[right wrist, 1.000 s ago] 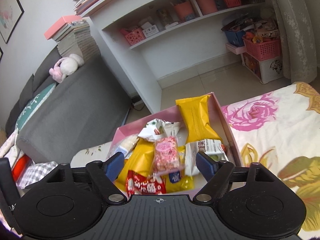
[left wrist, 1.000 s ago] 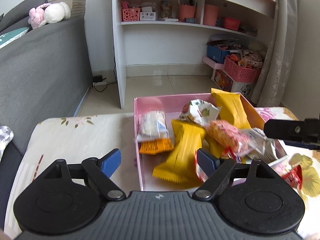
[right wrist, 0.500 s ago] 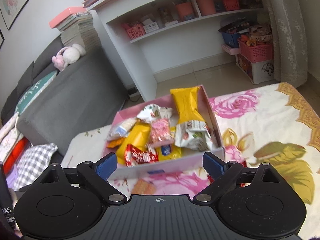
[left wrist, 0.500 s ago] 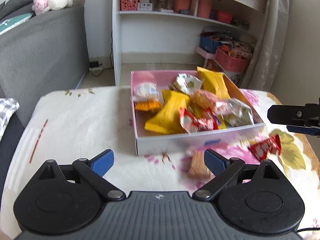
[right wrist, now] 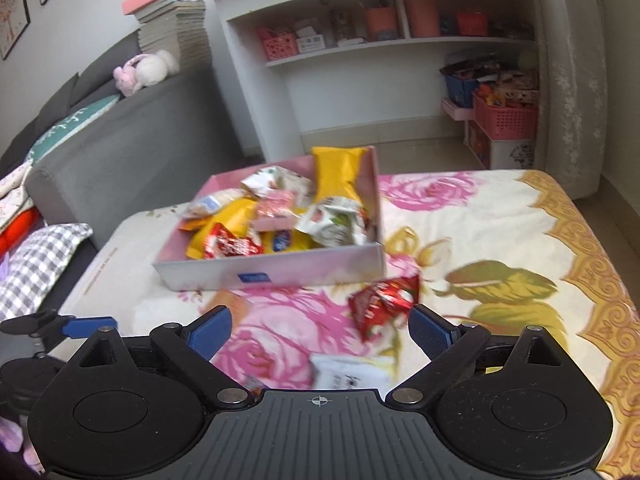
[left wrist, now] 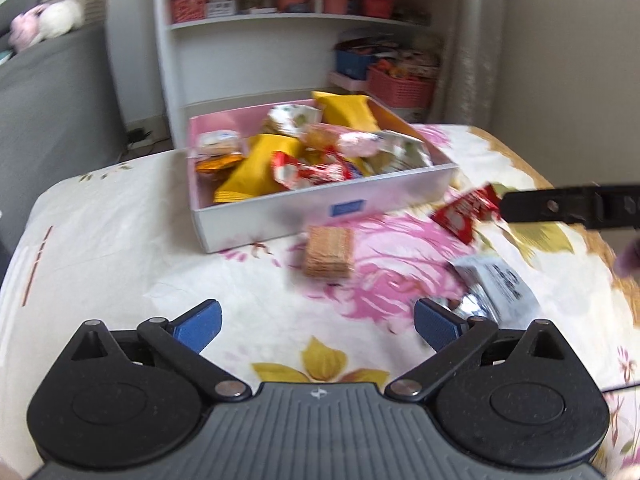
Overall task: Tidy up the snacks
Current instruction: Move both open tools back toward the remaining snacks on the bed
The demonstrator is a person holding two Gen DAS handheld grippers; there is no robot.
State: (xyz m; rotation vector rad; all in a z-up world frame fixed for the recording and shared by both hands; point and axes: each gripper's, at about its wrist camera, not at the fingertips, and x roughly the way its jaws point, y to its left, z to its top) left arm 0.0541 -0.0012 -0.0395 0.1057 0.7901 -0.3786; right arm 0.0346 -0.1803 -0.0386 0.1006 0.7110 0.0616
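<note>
A pink box (left wrist: 320,216) (right wrist: 280,274) holds several snack packets, among them a yellow pack (left wrist: 260,170). On the flowered cloth in front of it lie a brown wafer pack (left wrist: 328,251), a red packet (left wrist: 464,212) (right wrist: 382,304) and a white-silver packet (left wrist: 496,288) (right wrist: 348,372). My left gripper (left wrist: 316,326) is open and empty, above the cloth short of the wafer. My right gripper (right wrist: 320,330) is open and empty, with the red packet just beyond its right finger. The right gripper's finger shows in the left wrist view (left wrist: 568,208).
A grey sofa (right wrist: 120,152) stands on the left with a plush toy (right wrist: 146,70) on its back. A white shelf unit (right wrist: 360,60) stands behind the table. Pink baskets (right wrist: 504,120) sit on the floor by a curtain. A checked cushion (right wrist: 36,264) lies at left.
Both grippers have pulled back from over the box toward the near side of the table and have opened wider. The loose packets on the cloth have come into view.
</note>
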